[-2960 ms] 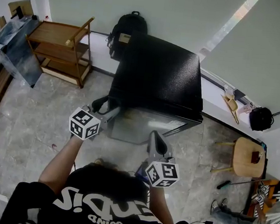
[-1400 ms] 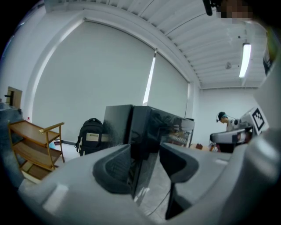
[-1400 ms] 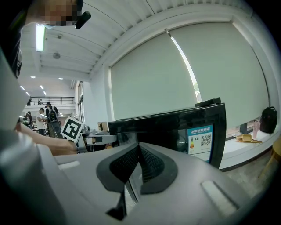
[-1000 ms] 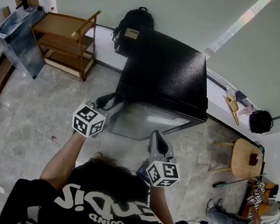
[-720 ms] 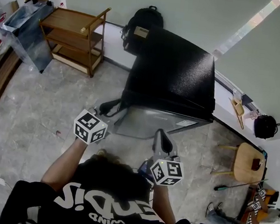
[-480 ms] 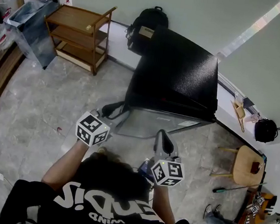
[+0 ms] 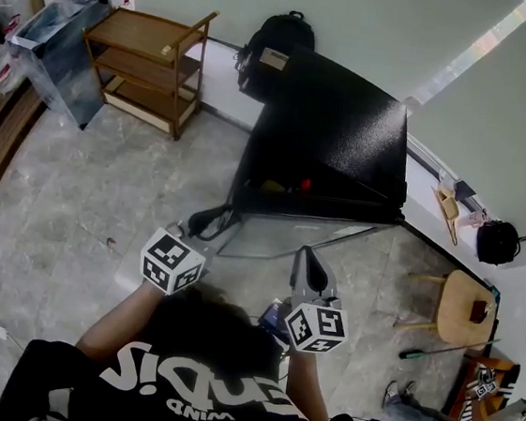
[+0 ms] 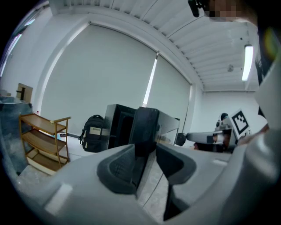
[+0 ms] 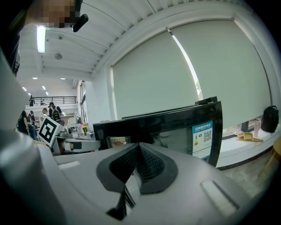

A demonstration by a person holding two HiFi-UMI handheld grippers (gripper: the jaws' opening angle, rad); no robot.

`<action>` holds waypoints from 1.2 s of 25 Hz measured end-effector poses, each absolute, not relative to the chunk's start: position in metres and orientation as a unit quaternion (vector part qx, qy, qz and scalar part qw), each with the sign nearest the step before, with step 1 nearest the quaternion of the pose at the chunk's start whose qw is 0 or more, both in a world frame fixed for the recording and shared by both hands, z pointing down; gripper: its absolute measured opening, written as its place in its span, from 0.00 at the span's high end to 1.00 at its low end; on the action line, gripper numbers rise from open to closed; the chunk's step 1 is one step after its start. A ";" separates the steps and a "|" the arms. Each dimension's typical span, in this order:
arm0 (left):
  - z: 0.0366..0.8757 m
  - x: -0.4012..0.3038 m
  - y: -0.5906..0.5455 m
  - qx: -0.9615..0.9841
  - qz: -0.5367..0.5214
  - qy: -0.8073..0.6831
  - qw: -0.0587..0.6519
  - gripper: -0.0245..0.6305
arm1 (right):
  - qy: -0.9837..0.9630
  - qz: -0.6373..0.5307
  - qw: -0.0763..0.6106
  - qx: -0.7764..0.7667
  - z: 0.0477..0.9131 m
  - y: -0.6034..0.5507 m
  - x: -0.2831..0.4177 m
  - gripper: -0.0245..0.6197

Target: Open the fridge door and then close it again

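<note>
The black fridge [image 7: 334, 128] stands against the wall with its door [image 7: 288, 241] ajar, hinged at the right. A red item shows inside. My left gripper [image 7: 215, 220] holds the door's free left edge. In the left gripper view that dark edge [image 8: 145, 127] sits between the pads of the left gripper [image 8: 147, 162], whose jaws are closing on it. My right gripper [image 7: 307, 257] hovers in front of the door without touching it. In the right gripper view the right gripper [image 9: 139, 165] has its pads together, and the glossy door [image 9: 175, 127] fills the view ahead.
A wooden shelf [image 7: 152, 65] and a grey bin [image 7: 59, 50] stand at the left, a black backpack [image 7: 272, 50] behind the fridge. A round stool [image 7: 464, 308] and a black bag [image 7: 491, 240] are at the right. The floor is grey marble.
The fridge door has swung from shut to ajar, and its inside now shows. My left gripper drew back toward me with the door edge. The right gripper barely moved.
</note>
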State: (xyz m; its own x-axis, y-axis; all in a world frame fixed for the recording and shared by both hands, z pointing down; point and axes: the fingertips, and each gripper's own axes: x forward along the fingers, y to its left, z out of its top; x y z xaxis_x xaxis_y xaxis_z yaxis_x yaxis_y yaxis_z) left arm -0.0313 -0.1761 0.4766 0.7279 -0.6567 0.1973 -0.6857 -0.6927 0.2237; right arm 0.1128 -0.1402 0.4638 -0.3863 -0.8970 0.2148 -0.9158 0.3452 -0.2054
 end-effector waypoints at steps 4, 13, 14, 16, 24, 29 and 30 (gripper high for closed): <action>0.478 -0.029 -0.164 0.918 0.048 -0.363 0.152 0.73 | -0.814 0.150 0.032 0.560 0.468 -0.138 0.119 0.97; 0.476 -0.024 -0.142 0.922 0.054 -0.346 0.165 0.74 | -0.805 0.162 0.024 0.570 0.471 -0.135 0.128 0.97; 0.476 -0.024 -0.141 0.922 0.054 -0.345 0.166 0.74 | -0.805 0.162 0.024 0.571 0.471 -0.136 0.129 0.97; 0.476 -0.023 -0.140 0.923 0.056 -0.341 0.169 0.75 | -0.803 0.164 0.023 0.572 0.471 -0.136 0.131 0.97; 0.477 -0.021 -0.138 0.923 0.059 -0.338 0.174 0.75 | -0.800 0.166 0.019 0.576 0.473 -0.140 0.140 0.97; 0.477 -0.022 -0.142 0.921 0.058 -0.342 0.174 0.75 | -0.804 0.167 0.020 0.571 0.474 -0.147 0.138 0.97; 0.477 -0.022 -0.142 0.921 0.057 -0.343 0.174 0.75 | -0.805 0.167 0.020 0.569 0.474 -0.147 0.138 0.97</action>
